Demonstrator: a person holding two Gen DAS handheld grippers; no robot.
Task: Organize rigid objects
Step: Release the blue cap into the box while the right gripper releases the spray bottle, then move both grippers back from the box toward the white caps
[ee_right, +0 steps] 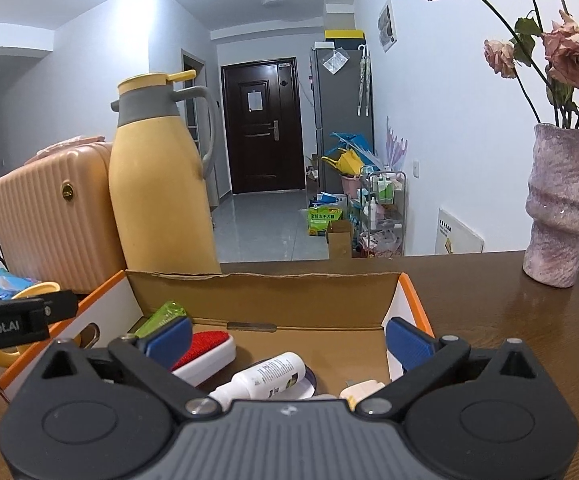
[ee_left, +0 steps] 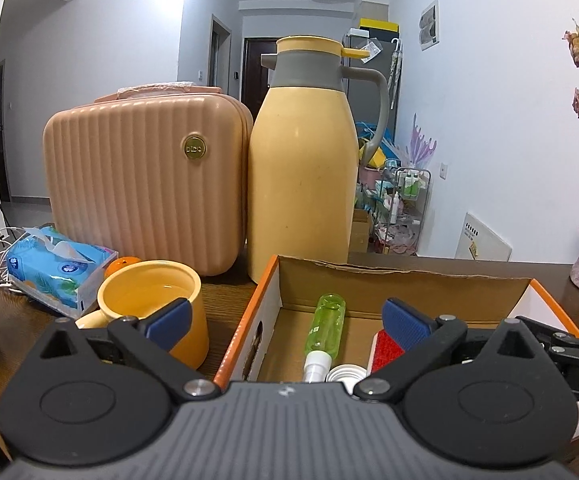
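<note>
Left wrist view shows the left gripper (ee_left: 287, 322) spread wide and empty above the cardboard box (ee_left: 401, 276), the green spray bottle (ee_left: 326, 328) lying between its fingers, while the right gripper (ee_right: 289, 342), equally wide and empty, frames the white bottle (ee_right: 267, 376), so sorting seems between picks and the next move needs a chosen target.

The cardboard box (ee_right: 265, 300) is open on top, its floor bare at 12 o'clock. The flask (ee_left: 301, 168) and suitcase (ee_left: 145, 184) block the desk (ee_right: 489, 300) behind at 11; the vase (ee_right: 561, 208) stands at 2, with clear desk between.
</note>
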